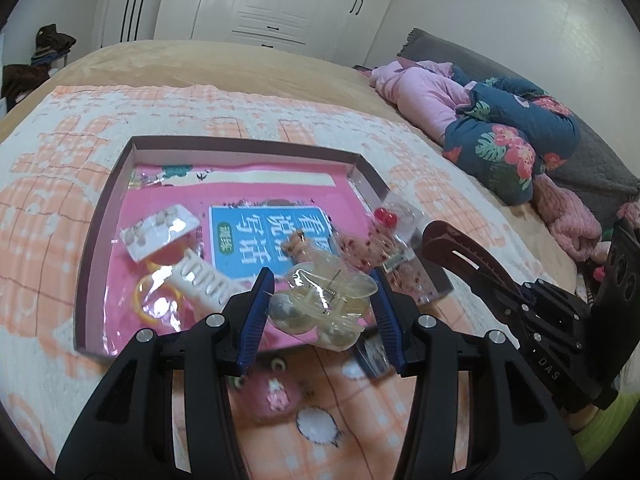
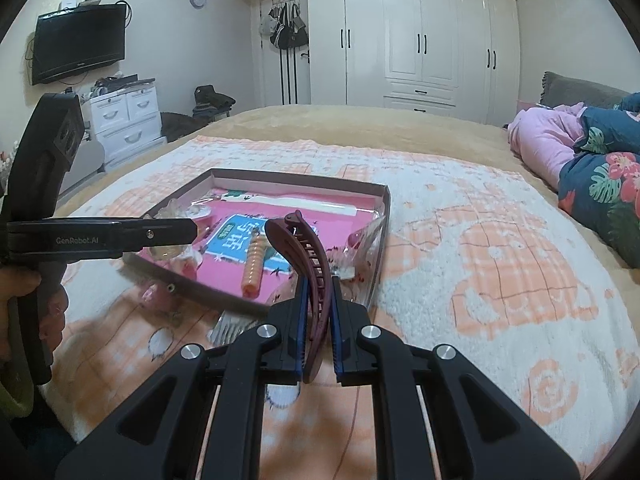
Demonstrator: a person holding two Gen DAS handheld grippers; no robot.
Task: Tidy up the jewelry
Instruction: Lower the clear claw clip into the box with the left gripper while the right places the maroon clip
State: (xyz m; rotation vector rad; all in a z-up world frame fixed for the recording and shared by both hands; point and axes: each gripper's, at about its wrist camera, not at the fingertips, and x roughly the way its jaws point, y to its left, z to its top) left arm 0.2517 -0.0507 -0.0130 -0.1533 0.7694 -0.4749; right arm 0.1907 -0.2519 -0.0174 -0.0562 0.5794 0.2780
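Observation:
My left gripper (image 1: 320, 280) is shut on a clear yellowish claw hair clip (image 1: 320, 304), held over the near edge of a shallow box (image 1: 100, 216) with a pink lining. My right gripper (image 2: 319, 284) is shut on a dark maroon banana hair clip (image 2: 308, 264), whose curved end rises over the box's near right corner. Inside the box lie a white claw clip (image 1: 200, 280), a card of ear studs (image 1: 160, 232), a yellow ring in plastic (image 1: 152, 300), an orange spiral piece (image 2: 254, 268) and a bag with a red bead (image 1: 386, 216).
The box sits on a peach and white checked blanket (image 2: 500, 260) spread over a bed. A pink round piece (image 1: 276, 396) and small bits lie on the blanket in front of the box. Folded quilts (image 1: 508, 140) are piled at the right. A hand (image 2: 24, 292) holds the left gripper's handle.

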